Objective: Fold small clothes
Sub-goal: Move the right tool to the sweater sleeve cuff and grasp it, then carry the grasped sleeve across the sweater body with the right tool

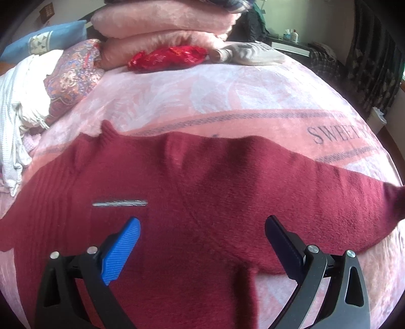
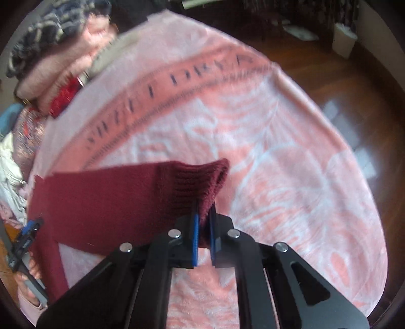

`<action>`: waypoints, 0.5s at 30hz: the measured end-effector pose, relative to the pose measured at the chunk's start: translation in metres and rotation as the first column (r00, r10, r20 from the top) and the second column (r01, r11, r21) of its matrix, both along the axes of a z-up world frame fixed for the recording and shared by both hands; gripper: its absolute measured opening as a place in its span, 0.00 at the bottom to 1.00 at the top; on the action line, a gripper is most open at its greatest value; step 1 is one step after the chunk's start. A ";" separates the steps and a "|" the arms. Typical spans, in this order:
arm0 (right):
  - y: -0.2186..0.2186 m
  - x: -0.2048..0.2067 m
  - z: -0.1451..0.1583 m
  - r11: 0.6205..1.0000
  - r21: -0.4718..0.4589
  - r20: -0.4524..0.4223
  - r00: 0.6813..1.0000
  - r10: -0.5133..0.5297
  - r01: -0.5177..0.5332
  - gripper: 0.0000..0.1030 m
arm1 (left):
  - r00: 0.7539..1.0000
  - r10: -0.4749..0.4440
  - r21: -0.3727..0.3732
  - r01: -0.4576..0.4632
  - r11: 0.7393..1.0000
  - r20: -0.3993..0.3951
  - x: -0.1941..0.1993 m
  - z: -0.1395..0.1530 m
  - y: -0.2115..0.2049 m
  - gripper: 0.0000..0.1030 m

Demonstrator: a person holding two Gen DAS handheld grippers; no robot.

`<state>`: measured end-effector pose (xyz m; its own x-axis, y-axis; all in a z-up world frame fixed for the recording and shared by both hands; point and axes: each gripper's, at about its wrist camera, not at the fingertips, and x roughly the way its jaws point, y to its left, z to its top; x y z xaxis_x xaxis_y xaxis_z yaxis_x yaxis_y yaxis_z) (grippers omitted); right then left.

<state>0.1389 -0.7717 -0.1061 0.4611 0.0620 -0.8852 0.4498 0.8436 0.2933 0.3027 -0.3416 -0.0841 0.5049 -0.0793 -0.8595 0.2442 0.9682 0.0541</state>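
– So, where does the sweater [image 1: 202,182] lie?
– Spread flat across the pink blanket [image 1: 227,96] on the bed, dark red, with one sleeve [image 1: 354,197] stretched out toward the right side of the left wrist view. A small grey label [image 1: 119,203] shows near its middle.

– And the left tool [image 1: 202,227]?
– Its jaws stand wide, one blue pad [image 1: 121,250] and one dark one, hovering over the body of the sweater with nothing between them. Whether the tips touch the knit I cannot say from this angle.

– What about the right tool [image 2: 203,222]?
– Narrow, pinched on the ribbed cuff [image 2: 200,182] at the end of the sleeve. The cuff bunches up between the two blue pads, and the sleeve runs off to the left from there across the blanket.

– Anything else around?
– At the far end of the bed sits a stack of folded pink blankets [image 1: 164,22], with a shiny red bundle [image 1: 167,58] in front of it and a patterned cloth [image 1: 73,78] and white laundry [image 1: 17,101] to the left. In the right wrist view the wooden floor [image 2: 341,76] shows past the blanket's edge, and a hand [image 2: 30,268] holds the left tool at the lower left; that picture is somewhat blurred.
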 end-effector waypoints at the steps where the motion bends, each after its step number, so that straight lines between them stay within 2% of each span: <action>1: -0.004 -0.003 0.003 1.000 -0.007 0.009 1.000 -0.014 0.014 0.05 | 1.000 0.009 0.002 -0.009 1.000 0.004 0.002 0.001 0.006 0.96; 3: -0.008 0.000 -0.009 0.997 -0.067 -0.067 0.996 -0.053 0.049 0.05 | 0.999 0.039 0.015 -0.039 0.999 0.007 0.009 0.001 0.020 0.96; 5: -0.005 -0.001 -0.030 0.993 -0.087 -0.142 0.986 -0.093 0.081 0.05 | 0.998 0.069 0.019 -0.069 0.997 -0.004 0.015 -0.001 0.033 0.96; 8: 0.005 0.007 -0.043 0.985 -0.142 -0.178 0.976 -0.122 0.098 0.05 | 0.995 0.100 0.026 -0.100 0.995 -0.021 0.021 -0.002 0.053 0.96; 12: 0.034 0.016 -0.004 0.980 -0.180 -0.117 0.987 -0.109 0.087 0.05 | 0.993 0.119 0.030 -0.118 0.993 -0.016 0.024 0.006 0.083 0.96; 15: 0.080 0.032 0.037 0.983 -0.185 -0.034 0.999 -0.014 0.008 0.05 | 0.991 0.132 0.030 -0.132 0.991 -0.006 0.026 0.015 0.110 0.96</action>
